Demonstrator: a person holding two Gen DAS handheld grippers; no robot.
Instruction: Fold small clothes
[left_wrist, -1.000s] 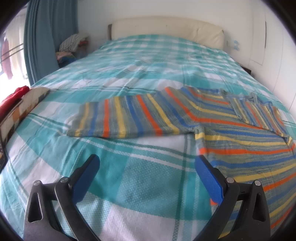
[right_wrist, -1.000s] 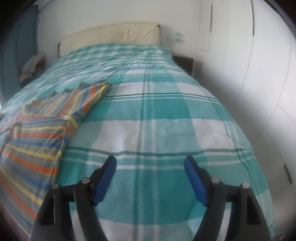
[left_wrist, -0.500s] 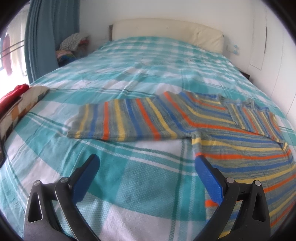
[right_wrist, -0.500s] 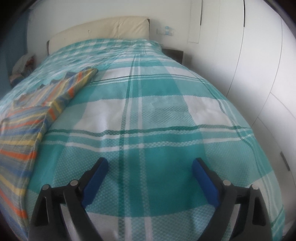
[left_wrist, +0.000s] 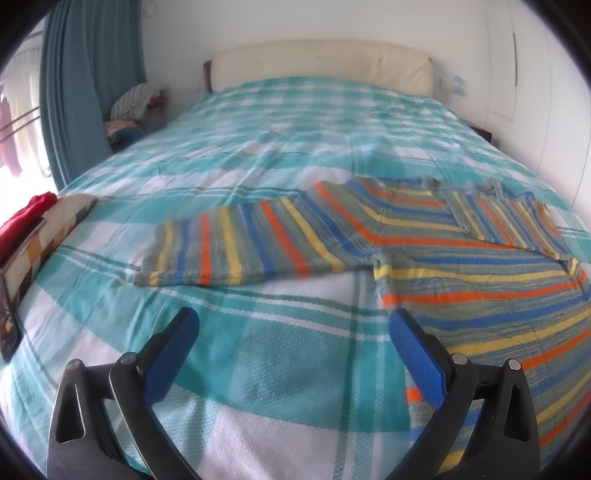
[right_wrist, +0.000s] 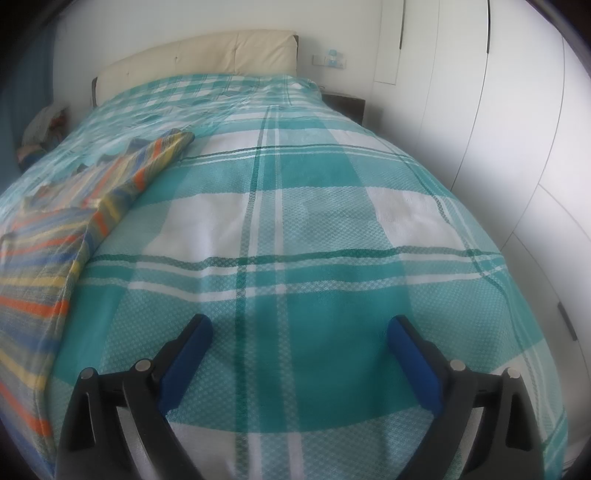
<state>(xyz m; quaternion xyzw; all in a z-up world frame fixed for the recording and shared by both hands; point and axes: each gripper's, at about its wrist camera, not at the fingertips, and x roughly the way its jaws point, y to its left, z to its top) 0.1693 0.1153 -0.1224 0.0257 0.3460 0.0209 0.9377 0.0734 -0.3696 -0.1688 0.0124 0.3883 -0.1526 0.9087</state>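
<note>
A striped sweater (left_wrist: 424, 254) in orange, blue, yellow and grey lies flat on the teal checked bedspread (left_wrist: 280, 155). One sleeve (left_wrist: 221, 251) stretches out to the left; the other is folded over the chest. My left gripper (left_wrist: 293, 325) hovers open over bare bedspread just in front of that sleeve, its right finger (left_wrist: 417, 354) at the sweater's left edge. In the right wrist view the sweater (right_wrist: 55, 236) lies at the left. My right gripper (right_wrist: 299, 328) stands wide open over bare bedspread (right_wrist: 314, 229), nothing between its fingers.
A cream headboard (left_wrist: 321, 62) closes the far end of the bed. Blue curtains (left_wrist: 81, 81) and a heap of clothes (left_wrist: 136, 107) stand at the far left. A red cloth on a patterned cushion (left_wrist: 37, 229) lies on the left edge. White wardrobe doors (right_wrist: 498, 122) line the right side.
The right gripper's jaws have spread wider and its view has swung right, pushing the sweater toward the left edge. The left gripper has stayed put.
</note>
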